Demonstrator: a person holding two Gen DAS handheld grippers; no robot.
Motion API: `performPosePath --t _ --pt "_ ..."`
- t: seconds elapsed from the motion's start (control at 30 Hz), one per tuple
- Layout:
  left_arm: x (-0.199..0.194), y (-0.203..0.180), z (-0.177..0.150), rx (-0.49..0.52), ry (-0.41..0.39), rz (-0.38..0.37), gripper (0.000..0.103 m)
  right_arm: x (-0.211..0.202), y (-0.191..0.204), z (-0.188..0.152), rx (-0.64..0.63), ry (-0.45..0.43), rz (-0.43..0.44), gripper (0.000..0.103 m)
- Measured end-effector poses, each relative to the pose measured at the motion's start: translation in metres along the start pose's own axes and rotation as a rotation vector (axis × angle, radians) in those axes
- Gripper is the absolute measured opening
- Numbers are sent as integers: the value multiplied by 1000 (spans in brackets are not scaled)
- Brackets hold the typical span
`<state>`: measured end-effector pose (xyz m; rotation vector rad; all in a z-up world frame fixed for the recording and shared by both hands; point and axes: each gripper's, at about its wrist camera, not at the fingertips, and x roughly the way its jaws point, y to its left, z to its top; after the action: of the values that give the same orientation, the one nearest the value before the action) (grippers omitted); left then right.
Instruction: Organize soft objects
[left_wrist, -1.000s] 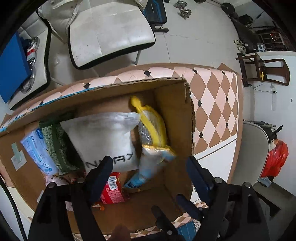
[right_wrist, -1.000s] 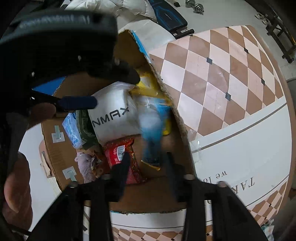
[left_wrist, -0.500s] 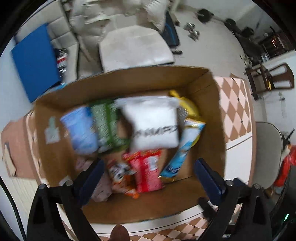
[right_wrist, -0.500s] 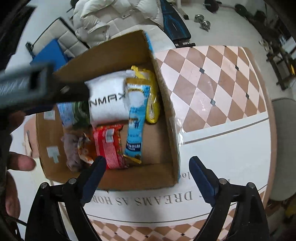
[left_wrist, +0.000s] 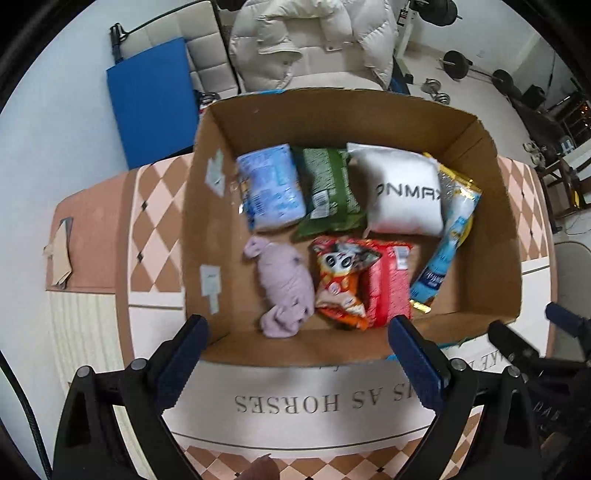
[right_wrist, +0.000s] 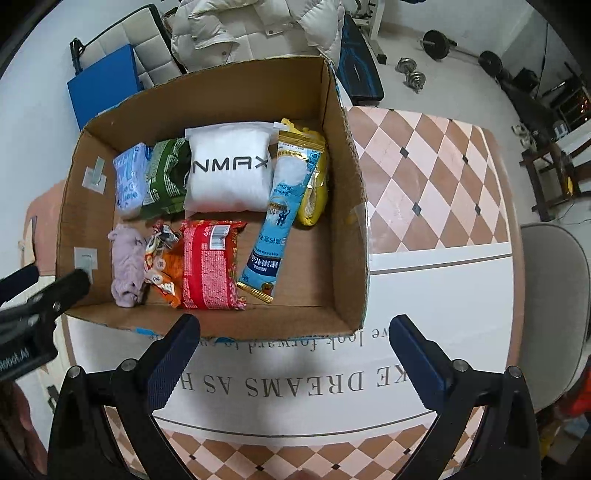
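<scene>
Nearest the viewer, both tools sit pulled back above the table (right_wrist: 443, 295), short of the box's near wall. The left hand-held gripper (left_wrist: 297, 334) has its fingers spread wide with nothing between them, and the right hand-held gripper (right_wrist: 295, 334) is equally released and empty. A second ago both were low over the box, the right one closed around a long blue sachet; half a second ago it had let go and both were rising. Now the blue sachet (right_wrist: 280, 218) lies flat in the cardboard box (right_wrist: 343, 192), slanting from the near floor up over a yellow packet (right_wrist: 317, 199) by the right wall. That suggests this item is placed and the pair is free for whatever comes next. No loose soft item shows on the visible table, so the sorting may be near its end. In the near row of the box, left to right, lie a lilac plush (left_wrist: 282, 288), an orange snack bag (left_wrist: 340, 284) and a red packet (left_wrist: 388, 284). In the far row sit a pale blue pack (left_wrist: 271, 186), a green pack (left_wrist: 327, 188) and a white pouch (left_wrist: 402, 192). The left view alone shows a brown side surface (left_wrist: 88, 236) left of the box. The right view alone shows open checkered tabletop and a grey chair (right_wrist: 550, 295) to the right. Beyond, both show a white jacket (right_wrist: 251, 26) on a seat.
</scene>
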<state>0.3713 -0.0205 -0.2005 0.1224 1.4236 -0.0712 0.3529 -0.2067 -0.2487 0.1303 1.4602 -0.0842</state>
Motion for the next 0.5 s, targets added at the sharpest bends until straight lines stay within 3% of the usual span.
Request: performPosePath --t 0.5 --pt "-25 9 -17 -55 -61 -14 99 -29 9 -7 -39 -61 -49 103"
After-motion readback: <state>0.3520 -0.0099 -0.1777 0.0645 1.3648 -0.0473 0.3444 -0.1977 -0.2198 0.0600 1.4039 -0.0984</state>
